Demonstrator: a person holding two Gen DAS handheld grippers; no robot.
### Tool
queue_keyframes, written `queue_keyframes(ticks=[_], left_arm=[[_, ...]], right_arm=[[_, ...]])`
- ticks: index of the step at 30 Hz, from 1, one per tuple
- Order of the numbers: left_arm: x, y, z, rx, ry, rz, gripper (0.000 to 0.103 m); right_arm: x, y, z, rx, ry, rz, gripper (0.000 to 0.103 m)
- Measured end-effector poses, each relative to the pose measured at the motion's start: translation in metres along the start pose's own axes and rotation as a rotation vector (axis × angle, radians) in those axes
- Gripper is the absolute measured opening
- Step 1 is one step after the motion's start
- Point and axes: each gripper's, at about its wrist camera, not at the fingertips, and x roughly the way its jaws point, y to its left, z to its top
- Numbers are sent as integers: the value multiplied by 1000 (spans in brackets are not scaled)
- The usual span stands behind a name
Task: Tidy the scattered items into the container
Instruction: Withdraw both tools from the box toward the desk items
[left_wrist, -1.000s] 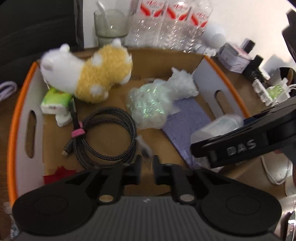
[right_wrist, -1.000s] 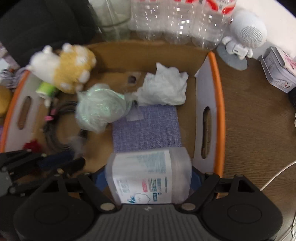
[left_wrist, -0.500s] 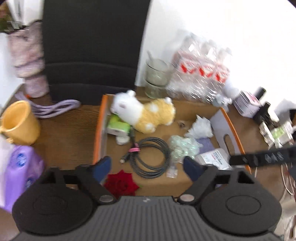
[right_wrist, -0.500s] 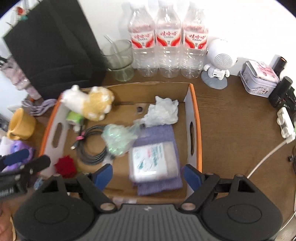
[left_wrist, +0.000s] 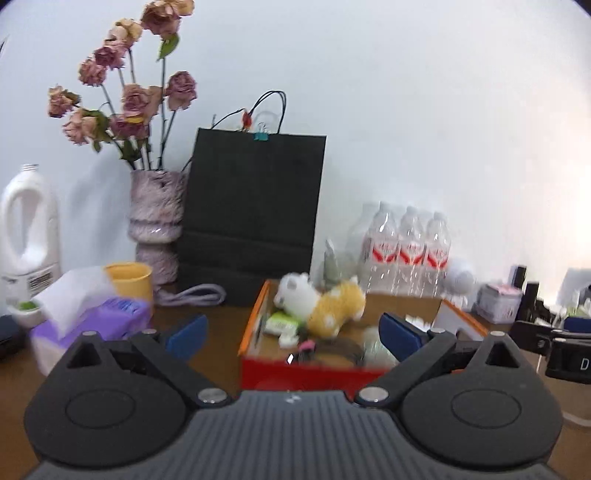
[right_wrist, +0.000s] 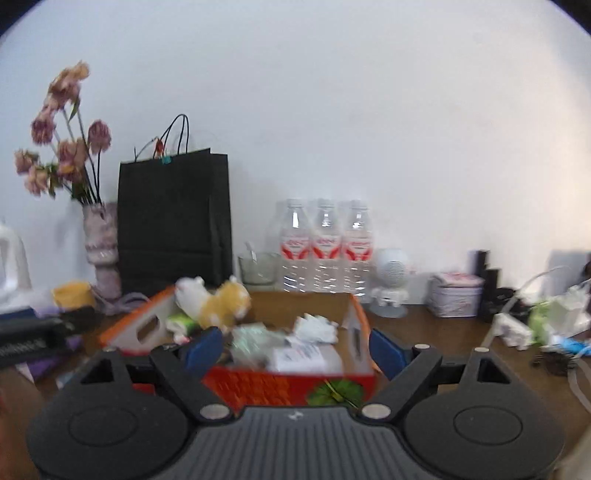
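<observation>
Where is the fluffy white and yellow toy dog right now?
In both wrist views the fluffy white and yellow toy dog lies in the back left corner of the orange-edged cardboard box, just in front of the black paper bag.

Bright even light, motion blur (both views), fisheye-curved edges
</observation>
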Motion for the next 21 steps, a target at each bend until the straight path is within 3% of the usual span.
queue_keyframes(ticks=[4,9,13,16,21], left_arm=[[-55,1,-11,52,9,6,103],[-118,0,-40,36,71,-65,103],[-164,-1,-66,55,24,-60,103],[-176,3,-83,57,81,-63,103],[-167,12,-92,65,160,-49,103]], right_arm=[[-54,-3,-21,18,3,5,88],[-122,-13,-60,82,25,60,89],[-157,-21,-72,135,36,42,89],[-171,-20,-89,184,72,79,89],[-166,-3,-107,136,142,106,84]])
